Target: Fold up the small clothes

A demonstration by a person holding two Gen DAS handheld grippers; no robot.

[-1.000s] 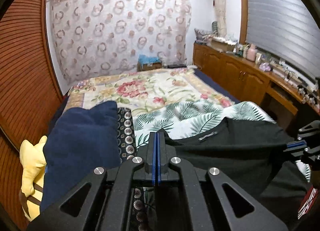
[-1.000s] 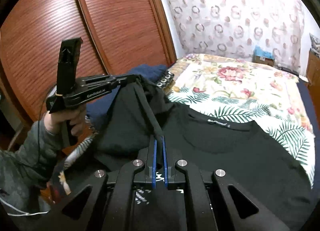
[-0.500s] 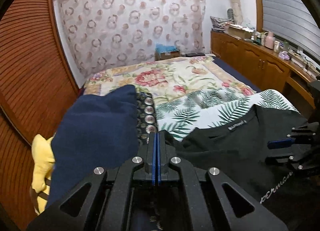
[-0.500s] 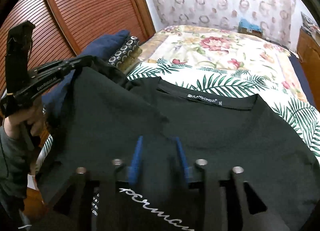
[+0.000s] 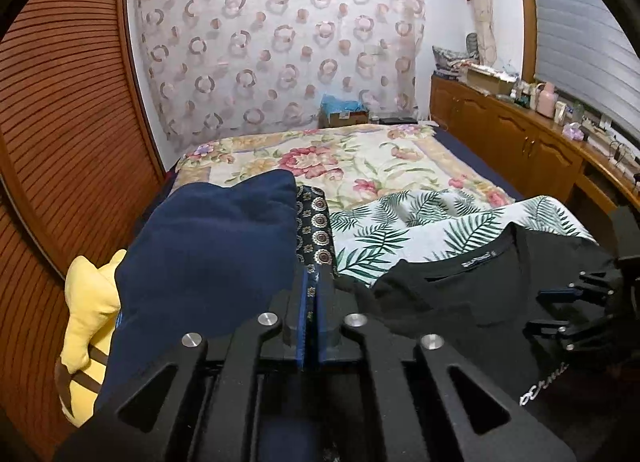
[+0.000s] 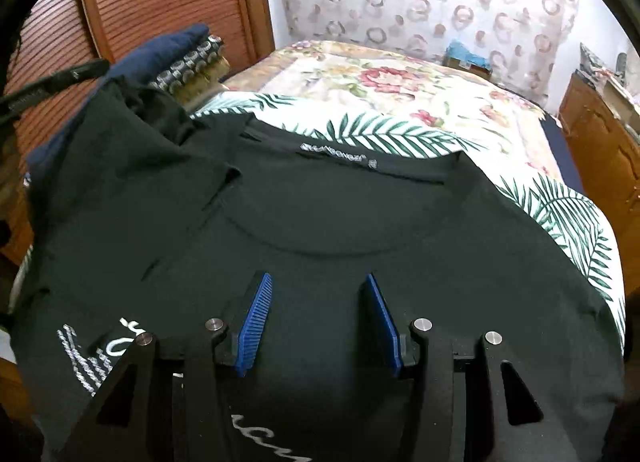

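Bed [image 5: 360,154]: floral quilt, with a palm-print sheet [image 6: 384,130] spread over the near end, apparently as the folding surface.

Black tee [image 6: 320,222]: largest task item. It lies front-down on the sheet, neck label [image 6: 338,152] up and toward the far side, body flat and centred between the two tools. Its left sleeve and side panel are turned inward over the body, so a first lengthwise fold looks under way; the right side lies unfolded, its edge reaching the sheet's near corner. White lettering shows at the near hem.

Navy stack [image 5: 208,254]: folded dark-blue cloth at the left bed edge, with a patterned black textile [image 5: 316,230] just beside it. Probably finished pieces, parked well clear of the tee's body.

Yellow plush [image 5: 88,326]: left of the stack, partly under it; no part in the task.

Right gripper [image 6: 320,326]: blue pads spread wide, nothing between them, hovering low over the tee's lower back. Judged as freed to take the next edge.

Left gripper [image 5: 310,318]: pads nearly together with only a slit between. The folded sleeve sits just right of the tips; whether any cloth is caught cannot be told from either view.
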